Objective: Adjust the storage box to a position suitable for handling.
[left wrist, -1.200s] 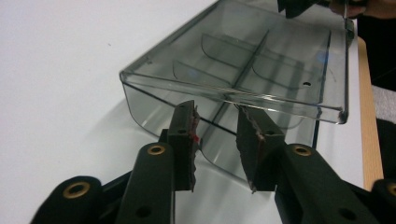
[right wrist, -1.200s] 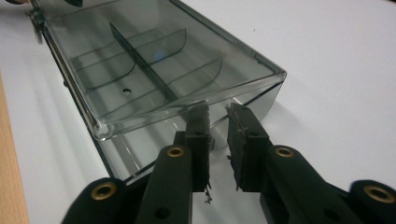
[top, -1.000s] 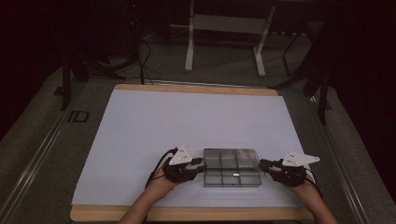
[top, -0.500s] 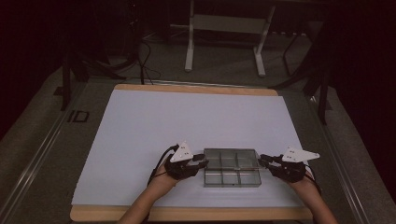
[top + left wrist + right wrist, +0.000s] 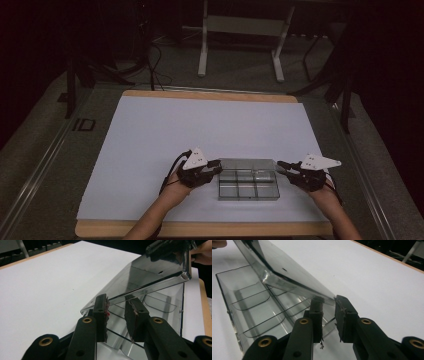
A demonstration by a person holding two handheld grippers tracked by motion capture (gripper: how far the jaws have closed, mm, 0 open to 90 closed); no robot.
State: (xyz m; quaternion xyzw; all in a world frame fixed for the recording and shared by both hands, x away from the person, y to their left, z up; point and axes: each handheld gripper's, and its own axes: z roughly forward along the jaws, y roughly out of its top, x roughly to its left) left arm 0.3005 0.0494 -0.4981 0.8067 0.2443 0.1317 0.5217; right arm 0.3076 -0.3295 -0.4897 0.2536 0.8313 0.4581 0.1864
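Observation:
A clear plastic compartment box (image 5: 247,189) lies on the white sheet near the table's front edge. Its clear lid (image 5: 247,164) is tilted up above the tray. My left gripper (image 5: 217,169) is at the box's left end and my right gripper (image 5: 281,166) at its right end. In the left gripper view the lid (image 5: 145,275) runs from between the jaws of the left gripper (image 5: 116,305), over the tray (image 5: 160,305). The right gripper (image 5: 327,301) likewise has a corner of the lid (image 5: 287,272) between its pads, above the tray (image 5: 249,297). Both pairs of jaws have just been closing on the lid's ends.
The white sheet (image 5: 200,130) covers a wooden board (image 5: 210,95) on a grey table. A metal stand (image 5: 240,45) and cables lie on the dark floor beyond. The person's forearms come in from the bottom edge.
The lid, which lay nearly flat over the tray a second ago, now stands tipped up. Both hands have stayed at the box's ends.

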